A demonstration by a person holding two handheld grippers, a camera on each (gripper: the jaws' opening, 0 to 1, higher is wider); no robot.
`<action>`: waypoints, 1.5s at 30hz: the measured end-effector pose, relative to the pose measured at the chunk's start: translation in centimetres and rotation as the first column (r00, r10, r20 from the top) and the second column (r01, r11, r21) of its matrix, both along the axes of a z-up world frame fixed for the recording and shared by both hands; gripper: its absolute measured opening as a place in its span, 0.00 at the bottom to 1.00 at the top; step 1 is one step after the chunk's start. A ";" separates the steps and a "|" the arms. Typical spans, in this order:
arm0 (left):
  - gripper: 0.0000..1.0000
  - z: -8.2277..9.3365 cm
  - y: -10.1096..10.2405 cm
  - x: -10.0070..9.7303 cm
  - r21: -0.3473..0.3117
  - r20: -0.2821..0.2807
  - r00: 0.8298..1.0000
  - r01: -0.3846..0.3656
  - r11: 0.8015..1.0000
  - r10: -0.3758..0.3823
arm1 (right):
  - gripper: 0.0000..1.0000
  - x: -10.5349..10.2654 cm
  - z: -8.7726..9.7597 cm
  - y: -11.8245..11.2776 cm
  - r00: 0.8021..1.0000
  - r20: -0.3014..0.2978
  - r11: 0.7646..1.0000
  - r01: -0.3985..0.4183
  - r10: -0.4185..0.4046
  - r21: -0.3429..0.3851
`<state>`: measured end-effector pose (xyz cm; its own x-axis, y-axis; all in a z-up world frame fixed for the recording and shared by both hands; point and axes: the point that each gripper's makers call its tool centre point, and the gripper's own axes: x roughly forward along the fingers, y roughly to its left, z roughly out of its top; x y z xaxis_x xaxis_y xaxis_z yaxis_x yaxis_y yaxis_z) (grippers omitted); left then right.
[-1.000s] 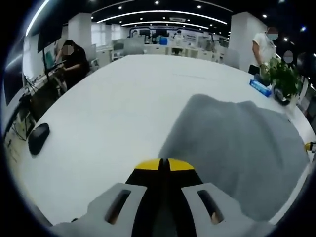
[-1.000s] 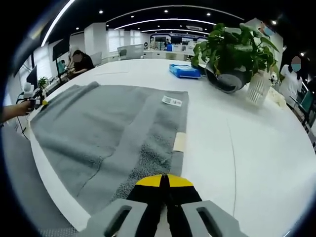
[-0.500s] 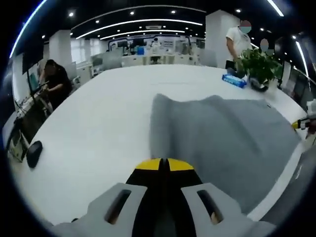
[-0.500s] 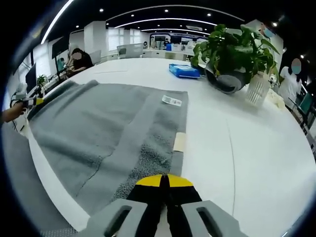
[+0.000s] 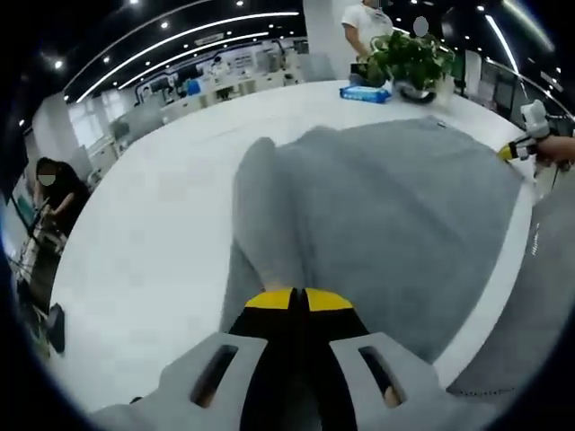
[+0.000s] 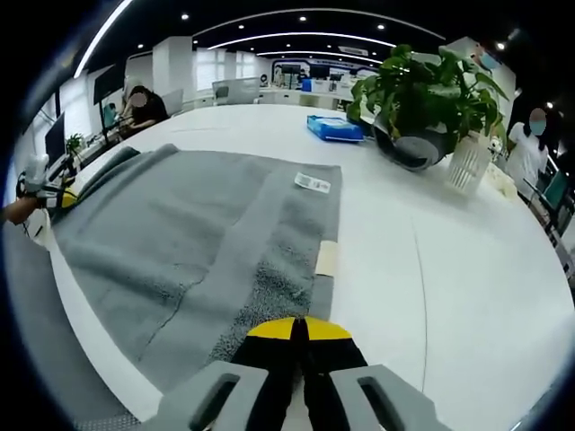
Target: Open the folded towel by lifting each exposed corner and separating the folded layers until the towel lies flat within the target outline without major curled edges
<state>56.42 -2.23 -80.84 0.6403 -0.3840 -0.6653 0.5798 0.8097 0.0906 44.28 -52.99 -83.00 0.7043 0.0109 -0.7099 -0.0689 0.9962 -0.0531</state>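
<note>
A grey towel [image 6: 189,233] lies spread on the white table [image 6: 449,296], with a white label [image 6: 313,183] near its far right edge. My right gripper [image 6: 299,329] is shut on the towel's near right edge, its yellow tips pressed together. My left gripper [image 5: 298,298] is shut on the towel [image 5: 395,215] at the opposite end, where the cloth rises in a ridge [image 5: 260,206] running away from the tips. The right gripper [image 5: 514,149] comes into the left gripper view at the far right. The left gripper [image 6: 59,196] appears at the left of the right gripper view.
A tan tape mark [image 6: 327,258] sits beside the towel's right edge. A potted plant [image 6: 422,90], a blue packet [image 6: 337,128] and a white basket [image 6: 470,162] stand at the back right. People sit and stand around the table. A dark mouse [image 5: 54,328] lies left.
The left gripper has swung round with the towel's end, so the cloth now ridges straight out from its tips. The towel's left edge has shifted slightly. The right gripper has stayed put.
</note>
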 end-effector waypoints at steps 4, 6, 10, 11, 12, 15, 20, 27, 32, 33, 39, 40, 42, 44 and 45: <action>0.06 0.9 0.0 1.0 -0.008 0.019 1.000 -0.012 1.000 0.013 | 0.00 0.0 0.0 0.0 1.000 0.001 1.000 0.002 -0.002 0.000; 0.07 1.8 -0.5 1.8 -0.080 0.040 0.999 -0.033 0.996 0.037 | 0.00 0.0 0.0 -0.1 1.000 0.002 1.000 0.003 -0.003 -0.001; 0.14 2.9 -0.4 4.3 -0.138 0.071 0.992 -0.092 0.986 0.102 | 0.00 0.0 0.0 -0.1 1.000 0.003 1.000 0.007 -0.007 0.001; 0.15 2.9 -0.3 5.0 -0.136 0.076 0.991 -0.101 0.986 0.112 | 0.00 0.0 0.0 -0.1 1.000 0.004 1.000 0.008 -0.008 0.003; 0.16 2.9 -0.3 5.5 -0.136 0.080 0.990 -0.105 0.985 0.117 | 0.00 0.1 0.0 -0.1 1.000 0.004 1.000 0.009 -0.009 0.003; 0.17 2.8 0.0 6.8 -0.127 0.080 0.988 -0.123 0.984 0.134 | 0.00 0.1 0.0 -0.1 1.000 0.004 1.000 0.012 -0.012 0.007; 0.20 1.8 0.3 9.0 -0.117 0.059 0.983 -0.164 0.980 0.171 | 0.00 0.1 0.0 -0.1 1.000 0.003 1.000 0.017 -0.017 0.006; 0.15 -0.3 0.6 10.1 -0.070 0.018 0.984 -0.177 0.982 0.179 | 0.00 0.2 -0.1 -0.3 1.000 -0.004 1.000 0.023 -0.023 0.003; 0.10 -0.9 0.7 10.0 -0.055 0.010 0.984 -0.176 0.983 0.177 | 0.00 0.2 -0.2 -0.3 1.000 -0.007 1.000 0.026 -0.026 -0.002; 0.09 -1.0 0.8 10.0 -0.046 0.015 0.984 -0.174 0.984 0.175 | 0.00 0.2 -0.1 -0.2 1.000 -0.007 1.000 0.027 -0.027 -0.003; 0.07 -1.0 1.6 10.6 0.039 0.060 0.988 -0.141 0.989 0.139 | 0.00 0.2 -0.1 -0.2 0.999 -0.007 0.999 0.032 -0.032 -0.013; 0.06 -1.0 1.8 10.8 0.053 0.068 0.988 -0.141 0.989 0.138 | 0.00 0.2 -0.1 -0.1 0.999 -0.006 0.999 0.033 -0.033 -0.014; 0.05 -1.1 2.3 11.4 0.076 0.076 0.987 -0.148 0.986 0.142 | 0.00 0.2 -0.1 -0.1 0.999 -0.004 0.999 0.035 -0.035 -0.015; 0.05 -1.0 2.9 12.0 0.088 0.078 0.985 -0.158 0.984 0.151 | 0.00 0.2 -0.1 -0.1 0.999 -0.004 0.999 0.036 -0.036 -0.015; 0.05 -1.0 3.3 12.3 0.081 0.072 0.983 -0.177 0.981 0.171 | 0.00 0.2 -0.1 -0.1 0.999 -0.005 0.999 0.037 -0.037 -0.014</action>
